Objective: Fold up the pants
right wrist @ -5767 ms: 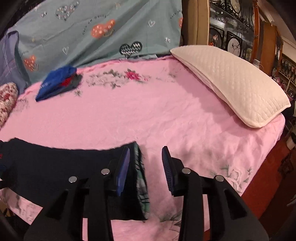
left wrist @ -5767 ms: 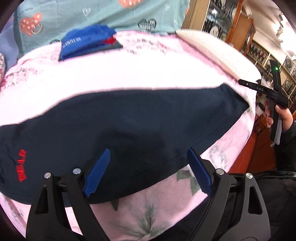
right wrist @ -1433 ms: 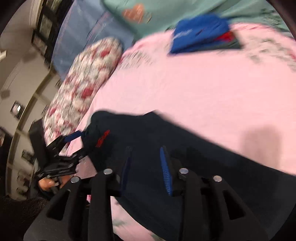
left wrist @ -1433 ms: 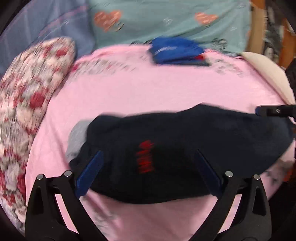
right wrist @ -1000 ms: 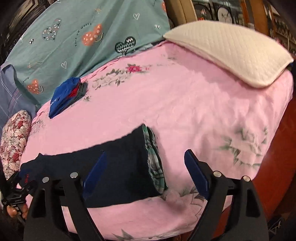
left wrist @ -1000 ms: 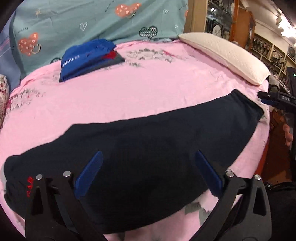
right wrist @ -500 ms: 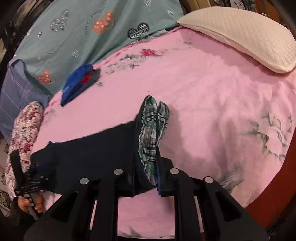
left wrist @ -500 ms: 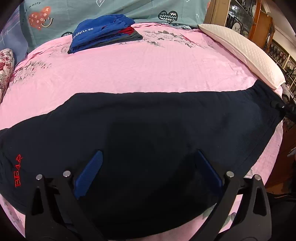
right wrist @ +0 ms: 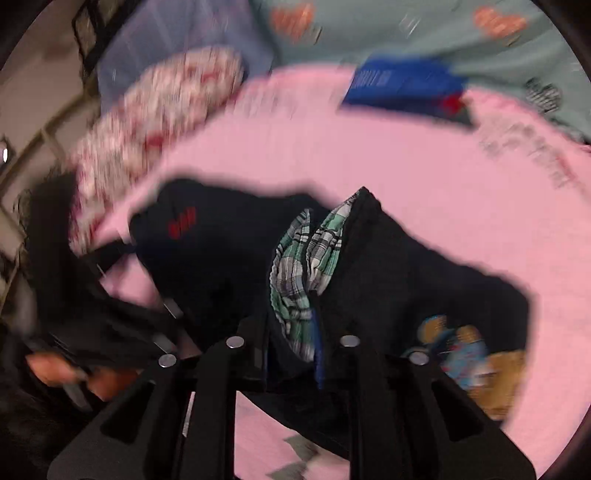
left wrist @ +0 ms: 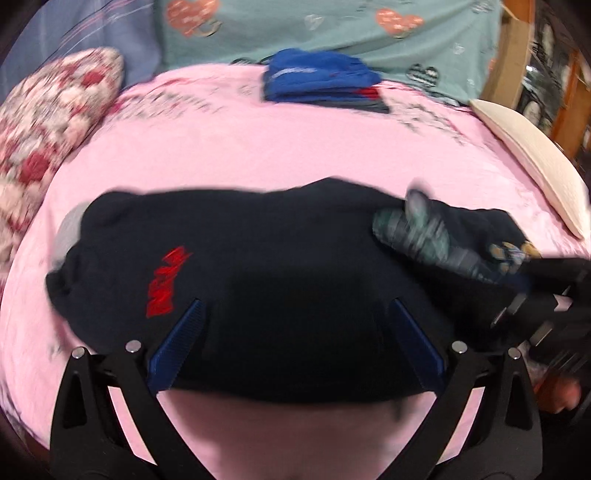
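Dark navy pants [left wrist: 258,266] with red lettering [left wrist: 166,284] lie on the pink bed sheet [left wrist: 258,147]. My left gripper [left wrist: 295,343] is open, its blue pads over the near edge of the pants. My right gripper [right wrist: 291,350] is shut on the pants' waistband, where the green plaid lining [right wrist: 306,258] shows, and holds it lifted over the rest of the pants [right wrist: 221,251]. In the left wrist view the right gripper [left wrist: 517,280] comes in from the right with the plaid end [left wrist: 413,232]. A cartoon patch [right wrist: 465,354] shows on the pants.
A folded blue garment stack [left wrist: 321,79] lies at the far side of the bed. A floral pillow [left wrist: 48,125] is at the left, a cream pillow [left wrist: 532,147] at the right. A teal heart-print sheet [left wrist: 332,33] hangs behind.
My right gripper has carried the waistband end leftward over the pants toward the end with the red lettering. My left gripper has swung back to that end and stays open.
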Tool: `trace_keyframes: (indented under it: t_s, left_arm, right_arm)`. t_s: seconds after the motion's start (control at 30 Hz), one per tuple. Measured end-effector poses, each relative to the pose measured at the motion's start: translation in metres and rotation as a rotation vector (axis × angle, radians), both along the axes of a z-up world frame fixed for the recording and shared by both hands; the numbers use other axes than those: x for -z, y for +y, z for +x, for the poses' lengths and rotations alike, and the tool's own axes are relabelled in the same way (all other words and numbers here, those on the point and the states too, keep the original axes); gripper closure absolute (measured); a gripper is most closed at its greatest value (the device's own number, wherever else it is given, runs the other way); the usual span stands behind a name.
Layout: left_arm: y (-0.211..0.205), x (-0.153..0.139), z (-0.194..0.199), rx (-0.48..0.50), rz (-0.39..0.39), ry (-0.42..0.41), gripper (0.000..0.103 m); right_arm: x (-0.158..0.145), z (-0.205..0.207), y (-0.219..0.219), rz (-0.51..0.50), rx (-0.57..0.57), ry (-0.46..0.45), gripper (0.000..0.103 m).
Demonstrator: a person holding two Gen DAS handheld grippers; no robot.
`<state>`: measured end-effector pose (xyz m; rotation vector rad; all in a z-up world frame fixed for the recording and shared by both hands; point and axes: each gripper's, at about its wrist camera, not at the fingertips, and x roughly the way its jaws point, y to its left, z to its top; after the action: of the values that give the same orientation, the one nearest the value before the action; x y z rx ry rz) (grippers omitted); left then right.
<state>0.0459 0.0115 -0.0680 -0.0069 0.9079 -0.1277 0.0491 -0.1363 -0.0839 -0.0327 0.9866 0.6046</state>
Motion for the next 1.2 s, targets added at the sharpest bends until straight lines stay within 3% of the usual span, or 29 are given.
trace_keyframes:
  t_s: [0.07,0.2,0.33,0.47,0.53,0.67,0.97,1.03,1.07,1.2]
  left_arm:
    - [0.015,0.002,-0.003,-0.022,-0.017,0.007,0.002]
    - [0.015,-0.013,-0.007,0.018,-0.050,-0.039,0.002]
    - [-0.015,-0.024,-0.015,0.123,-0.038,-0.089,0.002]
    - [-0.040,0.000,-0.007,0.171,0.060,-0.025,0.002]
    - [-0.033,0.015,-0.001,0.156,0.030,0.035,0.002]
    - [-0.029,0.014,-0.006,0.148,0.028,0.021,0.002]
    - [-0.026,0.012,-0.010,0.143,0.023,0.009,0.002]
    - [-0.025,0.012,-0.009,0.145,0.022,0.009,0.002]
    - [-0.024,0.012,-0.009,0.147,0.019,0.008,0.002]
    - [-0.024,0.012,-0.009,0.149,0.013,0.001,0.002]
  right_arm:
    - [0.002,-0.008,0.004,0.010,-0.034,-0.051,0.055]
    - [-0.038,-0.033,-0.020,0.114,-0.064,-0.091,0.054]
    - [-0.058,-0.037,-0.045,0.072,0.046,-0.132,0.054]
    - [-0.038,-0.024,-0.039,0.044,0.050,-0.061,0.057]
    - [-0.024,-0.018,-0.031,0.035,0.024,-0.020,0.063]
    - [-0.007,-0.006,-0.025,0.060,0.007,0.042,0.065]
    - [-0.007,0.006,-0.024,0.106,0.027,0.127,0.067]
    - [0.000,0.009,-0.020,0.093,0.023,0.130,0.079]
    - [0.000,0.009,-0.020,0.106,0.017,0.119,0.100]
    - [-0.027,0.001,-0.035,0.196,0.018,0.056,0.101]
